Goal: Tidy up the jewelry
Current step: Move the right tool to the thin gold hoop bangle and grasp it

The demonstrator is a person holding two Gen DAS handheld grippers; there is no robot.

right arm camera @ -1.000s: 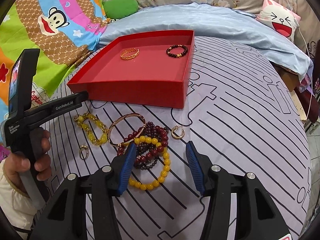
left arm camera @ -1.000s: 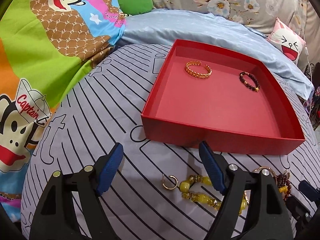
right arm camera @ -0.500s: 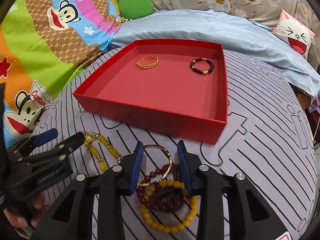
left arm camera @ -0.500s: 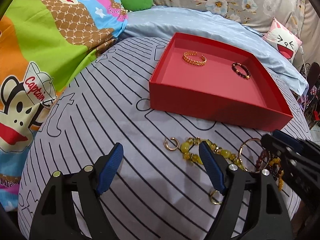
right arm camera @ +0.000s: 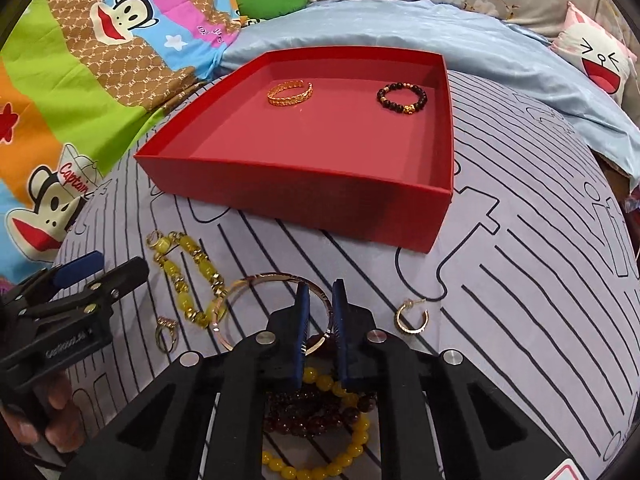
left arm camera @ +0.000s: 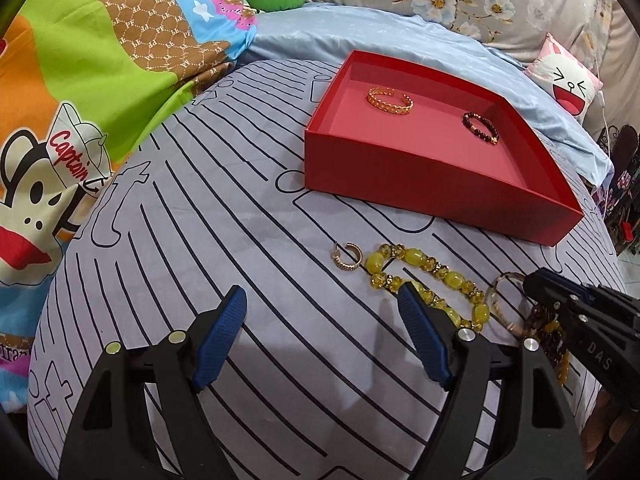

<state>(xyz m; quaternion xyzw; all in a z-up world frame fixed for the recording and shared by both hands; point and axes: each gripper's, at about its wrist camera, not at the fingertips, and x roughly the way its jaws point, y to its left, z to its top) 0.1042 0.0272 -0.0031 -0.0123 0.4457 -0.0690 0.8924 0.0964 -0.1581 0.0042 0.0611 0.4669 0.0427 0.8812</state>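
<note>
A red tray (right arm camera: 300,192) (left arm camera: 400,184) lies on the striped cloth and holds a gold chain cuff (right arm camera: 290,94) and a dark bead bracelet (right arm camera: 402,98). In front of it lie a rose-gold bangle (right arm camera: 256,280), a chunky yellow bracelet (right arm camera: 184,276) (left arm camera: 428,276), a ring (right arm camera: 166,332), a hoop earring (right arm camera: 412,318), and yellow beads (right arm camera: 340,460) over dark red beads (right arm camera: 312,416). My right gripper (right arm camera: 320,292) is closing; the bangle's rim runs between its narrow jaws and meets both pads. My left gripper (left arm camera: 320,292) (right arm camera: 116,266) stands open over bare cloth, left of the yellow bracelet.
A second gold hoop (left arm camera: 348,256) lies by the yellow bracelet's left end. A cartoon blanket (left arm camera: 100,80) borders the left; a blue sheet (left arm camera: 380,28) and a cat-face pillow (left arm camera: 568,84) lie behind the tray. A hand (right arm camera: 56,400) holds the left gripper.
My right gripper moved forward over the bangle and its jaws drew nearly together around the rim. My left gripper drew back from the tray, then held still, open.
</note>
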